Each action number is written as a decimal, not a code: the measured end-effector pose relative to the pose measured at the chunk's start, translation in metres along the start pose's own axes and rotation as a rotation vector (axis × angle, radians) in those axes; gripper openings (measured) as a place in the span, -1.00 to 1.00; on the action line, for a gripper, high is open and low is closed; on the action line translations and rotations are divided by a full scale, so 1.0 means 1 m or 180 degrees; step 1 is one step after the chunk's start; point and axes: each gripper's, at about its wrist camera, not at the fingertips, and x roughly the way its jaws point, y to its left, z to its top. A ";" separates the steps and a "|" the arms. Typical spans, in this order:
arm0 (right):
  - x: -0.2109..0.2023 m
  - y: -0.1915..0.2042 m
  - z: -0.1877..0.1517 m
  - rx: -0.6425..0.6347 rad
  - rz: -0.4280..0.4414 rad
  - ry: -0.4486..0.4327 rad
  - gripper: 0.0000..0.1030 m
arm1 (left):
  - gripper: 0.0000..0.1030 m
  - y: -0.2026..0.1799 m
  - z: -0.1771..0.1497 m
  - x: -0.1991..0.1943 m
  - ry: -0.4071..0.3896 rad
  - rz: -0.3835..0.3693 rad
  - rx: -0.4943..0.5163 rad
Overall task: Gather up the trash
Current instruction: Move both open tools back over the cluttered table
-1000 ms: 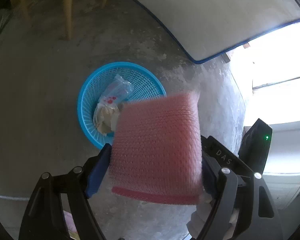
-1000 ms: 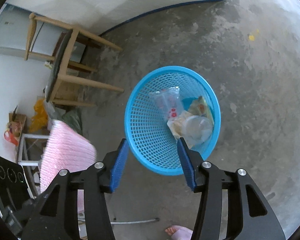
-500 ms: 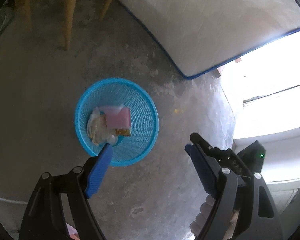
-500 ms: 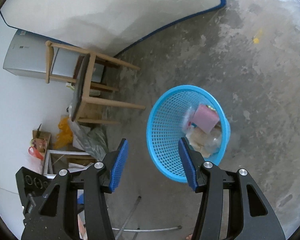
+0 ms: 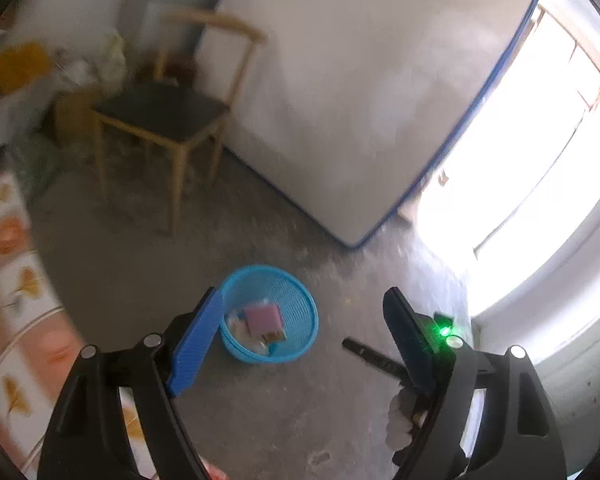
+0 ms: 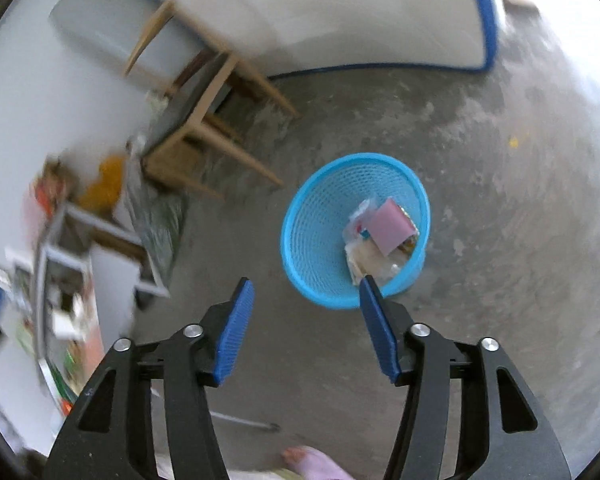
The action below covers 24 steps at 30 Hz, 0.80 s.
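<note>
A blue plastic basket [image 5: 296,292] [image 6: 320,216] stands on the concrete floor. Inside it lies a pink bubble-wrap pouch [image 5: 262,317] [image 6: 390,228] on top of clear bags and wrappers [image 6: 364,258]. My left gripper [image 5: 304,312] is open and empty, high above the floor with the basket far below between its fingers. My right gripper [image 6: 306,296] is empty too, its jaws opening, above the floor to the near left of the basket. The other gripper's dark body with a green light [image 5: 444,330] shows low right in the left wrist view.
A wooden chair with a dark seat [image 5: 164,110] [image 6: 204,104] stands beyond the basket. A white mattress with blue piping [image 5: 360,100] leans on the wall. Clutter and a shelf [image 6: 72,240] fill the left side. A person's foot [image 6: 312,460] is near the bottom edge.
The left gripper let go of the pink pouch, which dropped into the basket. Both grippers then rose and tilted up, so the basket looks smaller and the chair and wall came into view.
</note>
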 end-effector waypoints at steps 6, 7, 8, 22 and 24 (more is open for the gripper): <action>-0.027 0.078 -0.024 -0.0658 0.0171 0.0005 0.24 | 0.58 0.022 -0.035 -0.100 -0.0461 0.0326 -0.0177; -0.033 0.096 -0.028 -0.0757 0.0254 0.0002 0.28 | 0.58 0.026 -0.041 -0.113 -0.0495 0.0435 -0.0168; -0.037 0.107 -0.031 -0.0823 0.0324 0.0004 0.32 | 0.58 0.031 -0.049 -0.129 -0.0546 0.0561 -0.0132; -0.038 0.271 -0.111 -0.1718 0.1168 0.0605 0.35 | 0.66 0.161 -0.187 -0.310 -0.1212 0.1853 -0.0850; -0.031 0.296 -0.131 -0.1846 0.1285 0.0775 0.35 | 0.66 0.194 -0.211 -0.322 -0.1193 0.1974 -0.1097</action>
